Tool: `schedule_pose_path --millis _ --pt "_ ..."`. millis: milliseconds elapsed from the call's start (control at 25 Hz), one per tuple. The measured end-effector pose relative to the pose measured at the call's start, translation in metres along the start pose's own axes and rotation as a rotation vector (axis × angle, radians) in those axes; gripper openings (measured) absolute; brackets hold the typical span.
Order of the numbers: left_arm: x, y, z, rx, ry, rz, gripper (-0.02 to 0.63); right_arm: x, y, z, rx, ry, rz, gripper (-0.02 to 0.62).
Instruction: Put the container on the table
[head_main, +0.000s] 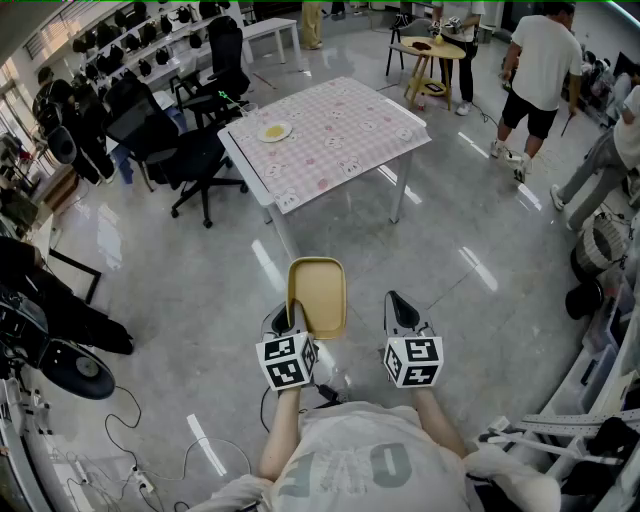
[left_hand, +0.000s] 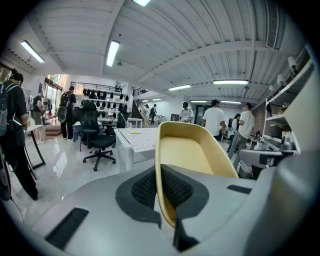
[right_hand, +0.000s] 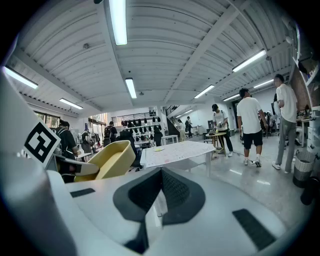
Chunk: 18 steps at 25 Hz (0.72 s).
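While held out over the glossy floor, well short of the cloth-covered table (head_main: 330, 140): yellow container (head_main: 317, 295), clamped at its near rim by the left gripper (head_main: 297, 325), one pad inside the wall, one outside; right gripper (head_main: 402, 312) pressed together on nothing, level alongside, just beside the container without touching it. Judged light and stiff, probably moulded plastic, smooth enough to pivot in a one-point hold; best kept pinched at that short end rim, carried level, then lowered flat onto bare cloth clear of the small plate (head_main: 273, 131) near the table's left edge. Seen empty from above; underside hidden in every view; grip point partly covered by the gripper body from overhead; whatever lies on the plate too small to tell.
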<state>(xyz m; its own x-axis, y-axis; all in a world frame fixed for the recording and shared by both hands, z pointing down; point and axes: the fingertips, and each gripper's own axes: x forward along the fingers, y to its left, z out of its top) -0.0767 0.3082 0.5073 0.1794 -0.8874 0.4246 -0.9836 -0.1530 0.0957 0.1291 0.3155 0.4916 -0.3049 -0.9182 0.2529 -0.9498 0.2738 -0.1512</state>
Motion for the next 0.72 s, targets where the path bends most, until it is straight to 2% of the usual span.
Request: schedule_pose_path --millis 480,720 --pt "0.004 0.012 0.002 0.01 -0.008 0.012 0.028 0.012 0.012 -0.001 -0.028 0.0 0.018 0.028" --pt "0.013 0.025 0.004 0.008 -0.018 0.007 0.028 0.029 0.014 -0.002 0.037 -0.013 0.022 0.029"
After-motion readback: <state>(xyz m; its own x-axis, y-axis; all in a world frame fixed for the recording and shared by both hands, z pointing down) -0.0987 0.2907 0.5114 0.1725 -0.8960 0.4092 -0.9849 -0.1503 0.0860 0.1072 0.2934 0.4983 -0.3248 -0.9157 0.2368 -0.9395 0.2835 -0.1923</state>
